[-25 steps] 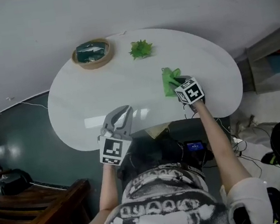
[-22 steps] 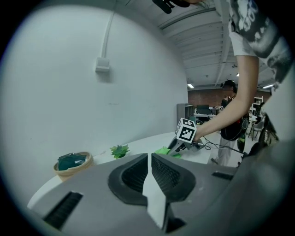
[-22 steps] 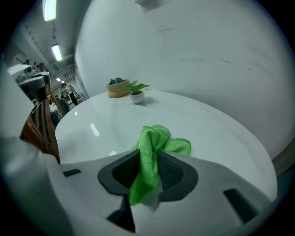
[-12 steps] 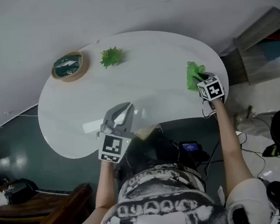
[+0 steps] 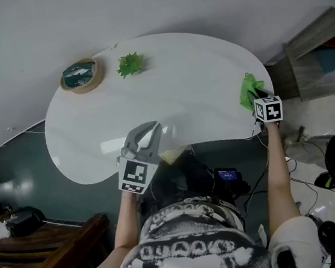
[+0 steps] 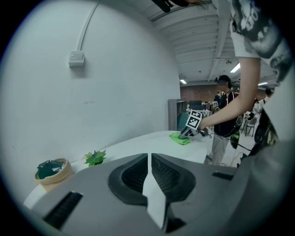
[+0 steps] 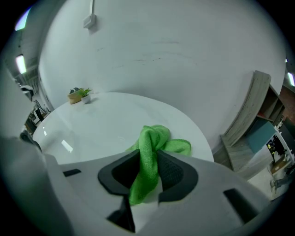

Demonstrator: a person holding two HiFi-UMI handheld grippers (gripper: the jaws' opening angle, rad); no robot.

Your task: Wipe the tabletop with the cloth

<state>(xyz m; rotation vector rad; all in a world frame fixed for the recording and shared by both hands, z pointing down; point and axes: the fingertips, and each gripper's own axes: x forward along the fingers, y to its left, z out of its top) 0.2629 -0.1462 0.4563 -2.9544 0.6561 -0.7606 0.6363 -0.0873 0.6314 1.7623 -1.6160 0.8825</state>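
A green cloth (image 5: 249,90) (image 7: 151,146) (image 6: 179,138) lies bunched on the far right end of the white oval tabletop (image 5: 168,94). My right gripper (image 5: 260,102) (image 7: 150,171) is shut on the cloth, its jaws pinching a fold while the rest rests on the table. My left gripper (image 5: 146,136) (image 6: 150,173) hovers over the near edge of the table, jaws closed together with nothing between them.
A round basket with dark contents (image 5: 80,76) (image 6: 51,170) and a small green plant (image 5: 130,63) (image 6: 95,158) stand at the far left of the table. A wooden shelf unit (image 5: 318,51) (image 7: 251,115) stands right of the table. Cables and gear (image 5: 230,174) lie below.
My right gripper has dragged the green cloth rightward across the table to its right end. The left gripper has stayed near the front edge.
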